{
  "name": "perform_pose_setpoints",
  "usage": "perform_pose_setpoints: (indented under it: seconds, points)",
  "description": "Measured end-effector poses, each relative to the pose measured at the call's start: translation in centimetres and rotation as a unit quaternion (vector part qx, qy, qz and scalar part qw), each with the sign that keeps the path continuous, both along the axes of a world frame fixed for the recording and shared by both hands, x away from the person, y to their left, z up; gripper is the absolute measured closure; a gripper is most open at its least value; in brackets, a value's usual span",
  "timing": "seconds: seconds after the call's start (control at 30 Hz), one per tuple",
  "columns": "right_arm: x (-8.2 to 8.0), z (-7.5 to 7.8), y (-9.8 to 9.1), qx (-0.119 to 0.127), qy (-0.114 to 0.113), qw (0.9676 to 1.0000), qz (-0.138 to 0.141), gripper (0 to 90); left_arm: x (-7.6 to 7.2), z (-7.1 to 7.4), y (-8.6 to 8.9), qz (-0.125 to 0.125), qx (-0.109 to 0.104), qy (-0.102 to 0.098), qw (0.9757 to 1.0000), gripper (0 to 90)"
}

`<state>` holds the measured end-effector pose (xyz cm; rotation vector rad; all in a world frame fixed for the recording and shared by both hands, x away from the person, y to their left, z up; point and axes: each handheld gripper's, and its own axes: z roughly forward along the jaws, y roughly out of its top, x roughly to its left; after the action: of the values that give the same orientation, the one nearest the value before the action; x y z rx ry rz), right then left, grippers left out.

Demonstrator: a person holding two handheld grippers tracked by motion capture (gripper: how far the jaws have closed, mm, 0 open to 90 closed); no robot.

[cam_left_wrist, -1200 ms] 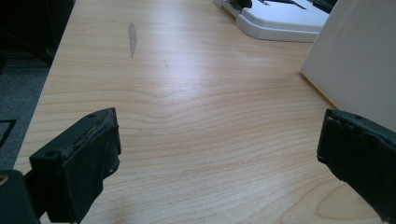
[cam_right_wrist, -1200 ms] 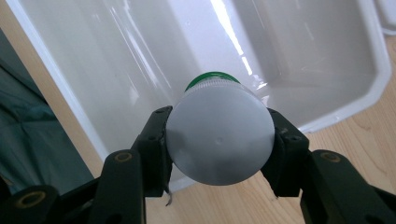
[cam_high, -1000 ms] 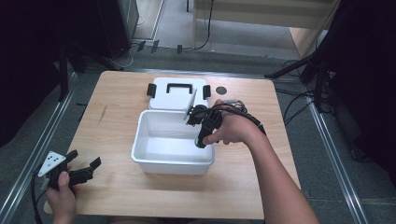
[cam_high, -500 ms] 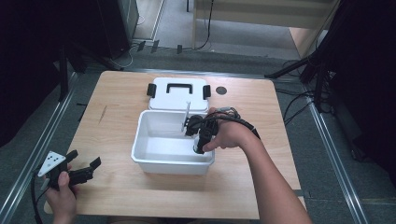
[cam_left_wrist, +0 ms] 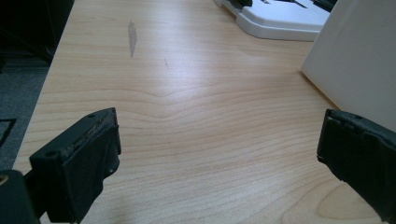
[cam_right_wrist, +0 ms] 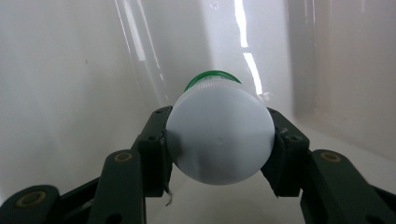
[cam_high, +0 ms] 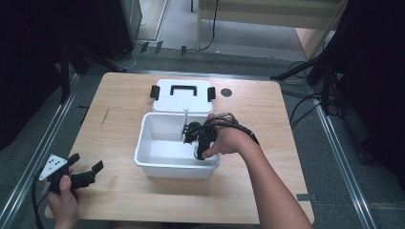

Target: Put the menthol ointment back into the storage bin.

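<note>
A white open box point(cam_high: 162, 164) stands in the middle of the wooden table. My right gripper point(cam_high: 197, 143) reaches down inside it at its right end. In the right gripper view its jaws are shut on a white bottle point(cam_right_wrist: 220, 135) with a green ring near the far end, held with its round base toward the camera and the box's white walls point(cam_right_wrist: 70, 70) around it. My left gripper point(cam_high: 86, 174) rests low at the table's front left corner, open, with bare wood between its pads point(cam_left_wrist: 88, 154). The box's outer wall point(cam_left_wrist: 359, 60) stands to its right.
The box's white lid point(cam_high: 183, 95) with a black handle and black clips lies flat behind the box. A small dark round spot point(cam_high: 226, 92) sits on the table right of the lid. A thin upright strip point(cam_high: 185, 123) stands at the box's back wall.
My right gripper has moved from above the box's right rim down into the box with the bottle. The left gripper has stayed put.
</note>
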<state>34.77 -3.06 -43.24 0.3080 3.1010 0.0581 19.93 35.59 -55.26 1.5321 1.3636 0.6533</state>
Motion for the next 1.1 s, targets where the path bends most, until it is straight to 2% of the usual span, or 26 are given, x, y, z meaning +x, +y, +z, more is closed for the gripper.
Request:
perform_pose_setpoints:
  seconds: [0.1,0.3,0.47,0.77,0.9,1.1]
  points:
    - [0.0,-0.2,0.2,0.000,0.002,1.0000,0.001,51.0,0.0,0.0,0.0,0.000,-0.001,0.000,1.0000,0.1]
    - [0.1,-1.1,0.7,-0.019,0.001,0.9998,0.004,50.9,0.0,0.0,0.0,0.000,-0.002,0.000,1.0000,0.1]
    - [0.1,-1.4,1.0,-0.025,-0.004,0.9997,0.002,50.9,0.0,0.0,0.0,-0.001,0.000,0.001,1.0000,0.1]
    - [0.0,-2.6,1.6,-0.054,0.002,0.9985,0.005,50.9,0.0,0.0,0.0,0.001,-0.001,0.001,1.0000,0.1]
    - [0.0,-3.0,1.6,-0.055,0.006,0.9985,-0.001,50.9,0.1,0.0,0.1,0.000,-0.003,0.002,1.0000,0.1]
    - [0.0,-4.0,1.8,-0.072,0.009,0.9974,-0.001,50.7,0.1,0.0,0.1,0.001,-0.003,0.002,1.0000,0.1]
